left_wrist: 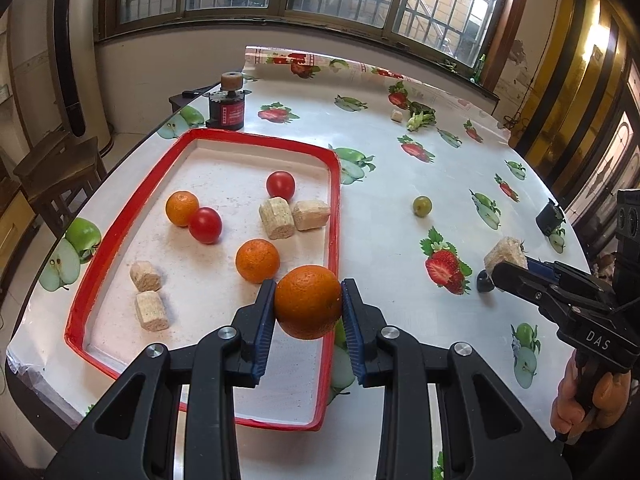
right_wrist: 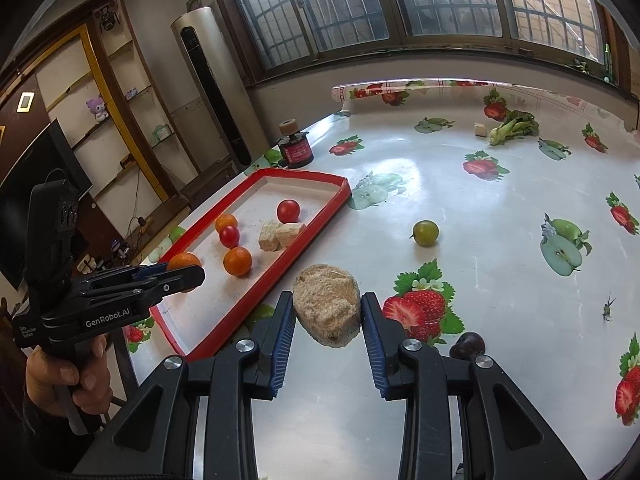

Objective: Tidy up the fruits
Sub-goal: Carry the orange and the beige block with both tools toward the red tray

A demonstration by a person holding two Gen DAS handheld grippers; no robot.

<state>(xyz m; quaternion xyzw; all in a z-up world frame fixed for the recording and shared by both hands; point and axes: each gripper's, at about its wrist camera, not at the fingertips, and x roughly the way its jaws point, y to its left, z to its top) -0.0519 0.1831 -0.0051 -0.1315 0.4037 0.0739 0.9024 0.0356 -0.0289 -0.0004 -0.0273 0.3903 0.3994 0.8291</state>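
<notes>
My left gripper [left_wrist: 308, 304] is shut on an orange [left_wrist: 308, 300] and holds it above the near right rim of the red-rimmed tray [left_wrist: 120, 224]. The tray holds two more oranges [left_wrist: 257, 261], two red tomatoes [left_wrist: 205, 225] and several tan fibrous chunks [left_wrist: 275, 217]. My right gripper [right_wrist: 328, 320] is shut on another tan chunk [right_wrist: 326, 308], lifted above the table just right of the tray [right_wrist: 320, 216]. A green tomato [right_wrist: 426, 233] lies loose on the table. A dark plum [right_wrist: 467, 345] lies beside my right fingers.
A black and red cylinder [left_wrist: 226, 110] stands behind the tray near the table's left edge. A leafy green vegetable [right_wrist: 514, 128] and a small tan cube [right_wrist: 480, 129] lie at the far side. The tablecloth is glossy, printed with fruit.
</notes>
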